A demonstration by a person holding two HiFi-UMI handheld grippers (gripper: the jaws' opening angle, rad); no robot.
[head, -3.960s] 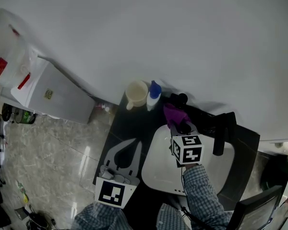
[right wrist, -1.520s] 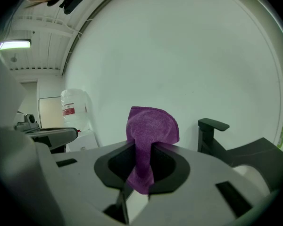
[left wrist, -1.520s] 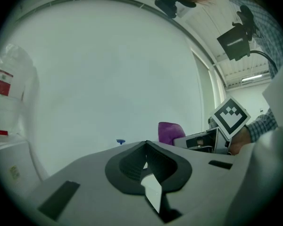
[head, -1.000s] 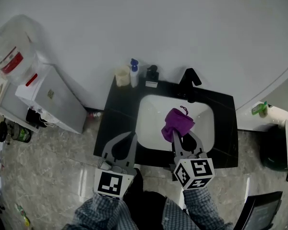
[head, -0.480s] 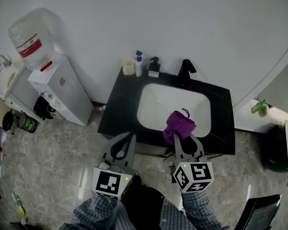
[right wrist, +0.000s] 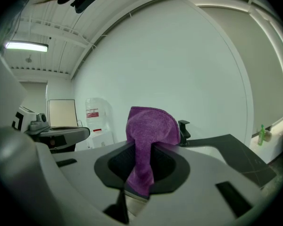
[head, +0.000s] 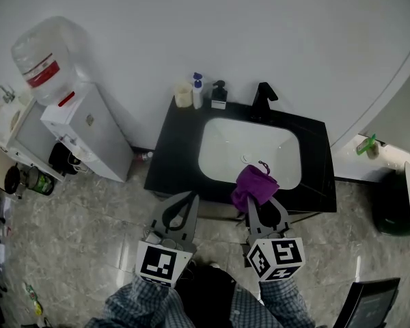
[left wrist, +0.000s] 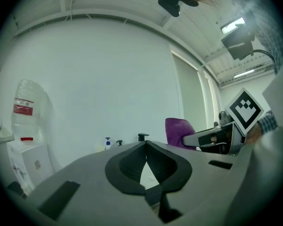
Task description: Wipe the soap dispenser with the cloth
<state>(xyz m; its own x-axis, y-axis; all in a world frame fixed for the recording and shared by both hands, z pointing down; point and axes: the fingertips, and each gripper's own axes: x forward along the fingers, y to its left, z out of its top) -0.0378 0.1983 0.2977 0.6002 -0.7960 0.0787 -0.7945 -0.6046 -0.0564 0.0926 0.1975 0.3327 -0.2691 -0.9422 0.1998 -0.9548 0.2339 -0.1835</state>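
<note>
Side by side before the counter (head: 169, 152), the right gripper (head: 260, 201) pinches the purple cloth (head: 254, 184); the left gripper (head: 188, 197) has its jaws together on nothing. The soap dispenser (head: 219, 95) stands far back by the wall (head: 273, 33).

The cloth (right wrist: 150, 126) is fuzzy purple stuff with a soft nap. The left gripper (left wrist: 145, 144) and right gripper (right wrist: 146, 149) look like matt grey plastic with darker pads. The counter (head: 169, 152) is glossy black, the sink (head: 222, 156) smooth shiny white, the floor (head: 82, 244) polished stone-look tile. The soap dispenser (head: 219, 94) at the counter's back edge is too small to judge.
</note>
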